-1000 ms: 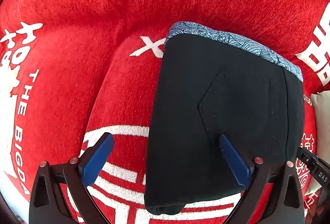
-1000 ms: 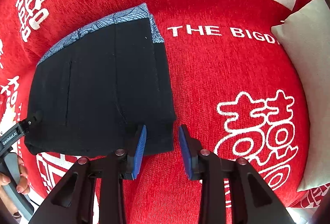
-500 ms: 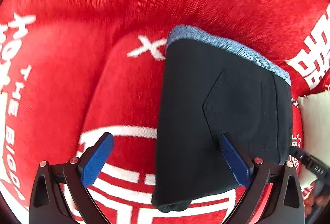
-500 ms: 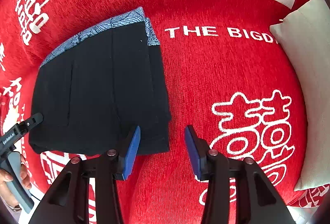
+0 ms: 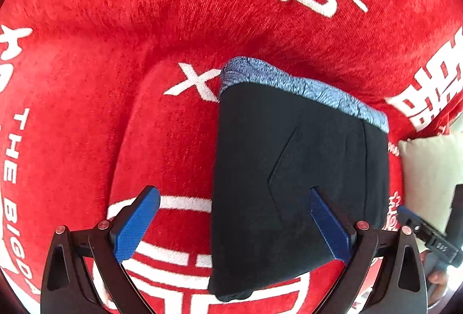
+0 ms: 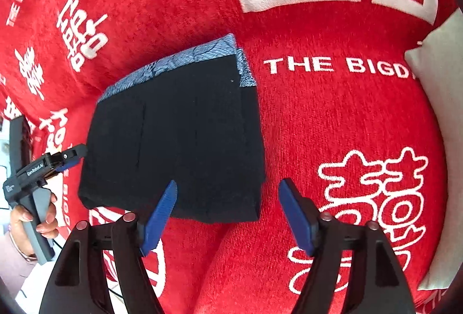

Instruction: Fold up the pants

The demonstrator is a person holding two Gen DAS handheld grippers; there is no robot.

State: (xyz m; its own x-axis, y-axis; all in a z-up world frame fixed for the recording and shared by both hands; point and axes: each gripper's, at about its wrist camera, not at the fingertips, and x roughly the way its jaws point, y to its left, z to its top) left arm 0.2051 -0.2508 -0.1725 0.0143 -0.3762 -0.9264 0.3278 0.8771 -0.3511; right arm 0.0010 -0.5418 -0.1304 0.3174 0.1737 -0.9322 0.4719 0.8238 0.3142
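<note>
The black pants (image 5: pixel 289 178) lie folded into a compact rectangle on the red sofa cover, with a blue patterned waistband (image 5: pixel 303 88) along the far edge. In the right wrist view the pants (image 6: pixel 185 140) lie left of centre. My left gripper (image 5: pixel 231 227) is open and empty, hovering over the near left edge of the pants. My right gripper (image 6: pixel 228 212) is open and empty, just in front of the pants' near right corner. The left gripper also shows in the right wrist view (image 6: pixel 58 160), held by a hand.
The red cover (image 6: pixel 332 126) with white characters and lettering spans the sofa seat and back. A pale cushion (image 6: pixel 442 100) leans at the right; it also shows in the left wrist view (image 5: pixel 428 169). The sofa's front edge runs near the bottom left.
My right gripper has opened wide and pulled back from the pants' near right corner. My left gripper stayed open and drew back slightly. The pants lie still.
</note>
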